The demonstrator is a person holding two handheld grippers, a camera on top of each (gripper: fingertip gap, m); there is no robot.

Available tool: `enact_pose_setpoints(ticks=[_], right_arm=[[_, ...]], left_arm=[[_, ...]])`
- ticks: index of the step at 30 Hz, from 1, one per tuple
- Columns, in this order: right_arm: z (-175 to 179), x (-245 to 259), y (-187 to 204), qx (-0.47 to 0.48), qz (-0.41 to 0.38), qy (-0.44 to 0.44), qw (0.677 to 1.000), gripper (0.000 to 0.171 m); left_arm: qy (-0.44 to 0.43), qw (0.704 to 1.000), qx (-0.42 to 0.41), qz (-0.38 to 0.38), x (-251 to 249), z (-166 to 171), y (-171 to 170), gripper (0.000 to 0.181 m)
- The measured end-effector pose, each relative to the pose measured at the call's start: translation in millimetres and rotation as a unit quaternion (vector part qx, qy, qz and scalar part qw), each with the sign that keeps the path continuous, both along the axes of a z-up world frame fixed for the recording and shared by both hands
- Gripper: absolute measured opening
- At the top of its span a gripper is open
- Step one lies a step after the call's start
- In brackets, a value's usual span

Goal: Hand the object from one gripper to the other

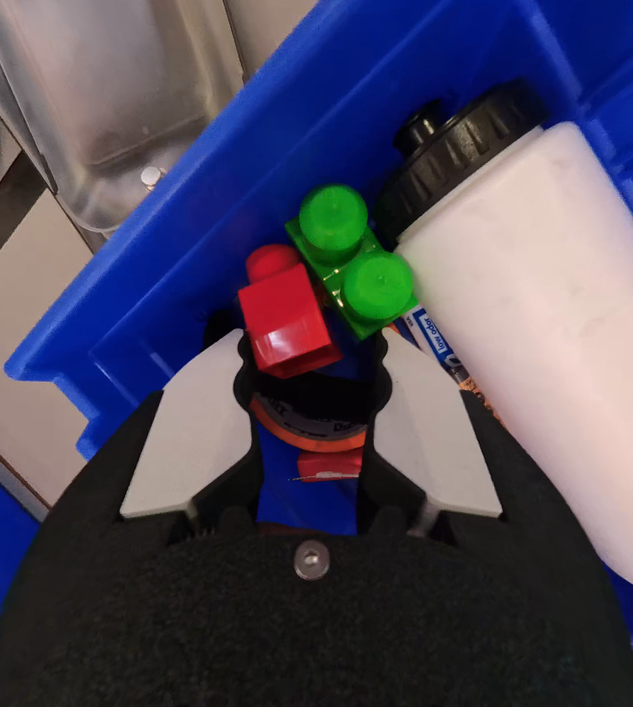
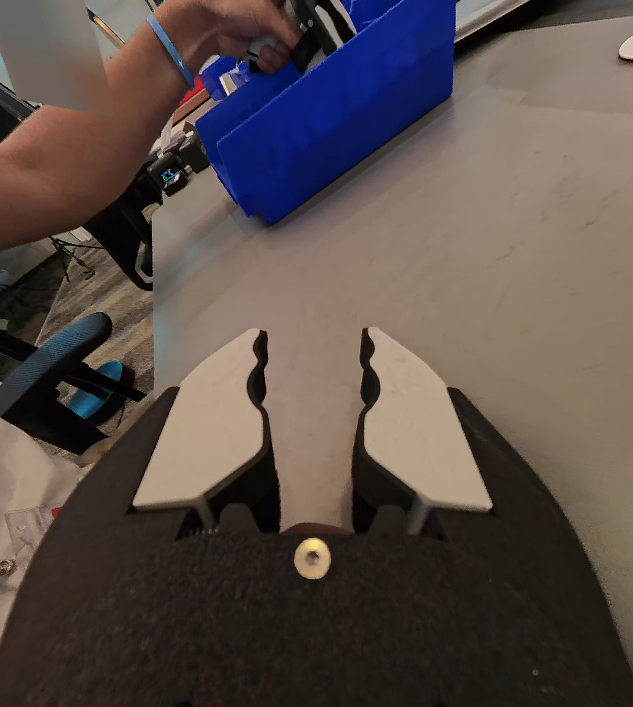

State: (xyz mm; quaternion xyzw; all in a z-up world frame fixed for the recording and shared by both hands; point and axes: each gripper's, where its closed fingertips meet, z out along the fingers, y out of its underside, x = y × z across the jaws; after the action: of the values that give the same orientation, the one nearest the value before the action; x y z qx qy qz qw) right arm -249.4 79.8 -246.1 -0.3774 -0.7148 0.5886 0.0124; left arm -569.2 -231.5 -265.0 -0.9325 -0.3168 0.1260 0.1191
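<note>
Two toy blocks (image 1: pixel 288 317), one white bottle (image 1: pixel 529 325), one blue bin (image 2: pixel 330 126)

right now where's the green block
In the left wrist view, the green block lies inside the blue bin, just beyond the open left gripper, between the red block and the white bottle.

In the bin (image 1: pixel 231 160), 2 blocks (image 1: pixel 288 321) lie left of the bottle (image 1: pixel 536 325), touching each other; the bin stands on the table (image 2: pixel 460 267).

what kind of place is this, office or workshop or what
Most likely an office or lab workspace: a wide grey table holding a blue storage bin of assorted items, with a swivel office chair on the carpeted floor beside it.
</note>
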Motion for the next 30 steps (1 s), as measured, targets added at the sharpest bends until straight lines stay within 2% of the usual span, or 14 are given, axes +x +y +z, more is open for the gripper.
enact_pose_setpoints(ticks=[5, 13, 18, 22, 26, 30], right_arm=[[2, 0, -1, -0.013, 0.001, 0.0, 1.0, 0.043], [4, 3, -4, -0.011, 0.007, 0.007, 1.0, 0.043], [5, 4, -3, -0.011, 0.006, 0.011, 1.0, 0.043], [5, 4, -4, -0.007, 0.008, 0.013, 1.0, 0.043], [14, -5, -2, -0.011, -0.001, 0.032, 0.999, 0.042], [40, -31, -9, -0.023, 0.004, 0.052, 0.998, 0.044]], left_arm=[[0.019, 1.0, -0.018, -0.008, 3, 4, -3, 0.04], [0.095, 0.994, -0.048, -0.029, 6, 12, -3, 0.039], [0.162, 0.984, -0.068, -0.039, 21, 36, -2, 0.039], [0.24, 0.968, -0.064, -0.037, 34, 68, -3, 0.04], [0.32, 0.946, 0.03, -0.032, 68, 109, 17, 0.039], [0.376, 0.91, 0.167, -0.055, 128, 145, 81, 0.04]])
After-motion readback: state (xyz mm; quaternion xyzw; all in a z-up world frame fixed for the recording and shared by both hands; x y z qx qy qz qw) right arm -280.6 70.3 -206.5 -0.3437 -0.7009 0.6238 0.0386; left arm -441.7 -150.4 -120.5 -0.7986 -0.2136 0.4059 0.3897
